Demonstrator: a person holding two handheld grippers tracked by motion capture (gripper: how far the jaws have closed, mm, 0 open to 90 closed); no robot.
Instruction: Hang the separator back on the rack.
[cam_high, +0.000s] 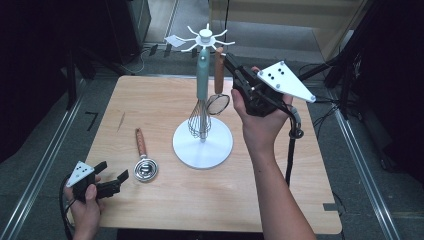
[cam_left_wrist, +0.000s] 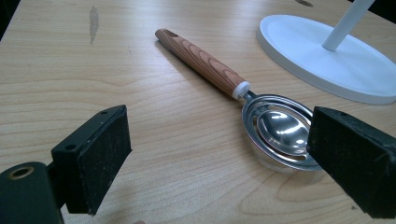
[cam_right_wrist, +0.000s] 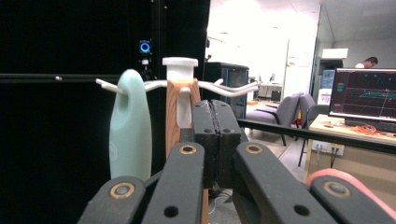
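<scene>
Right gripper (cam_high: 234, 67) raised by rack (cam_high: 202, 145), pads pressed together, empty. Left gripper (cam_high: 112, 176) low over desk (cam_high: 165, 200), spread, near spoon (cam_left_wrist: 261, 112).

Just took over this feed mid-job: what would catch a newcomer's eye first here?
The white utensil stand at the table's middle, with a teal-handled whisk and a wooden-handled strainer hanging from its hooks. The right tool is raised beside the strainer's handle, jaws pressed together. Near the left tool, which is open, a wooden-handled metal egg separator lies flat on the table.
</scene>
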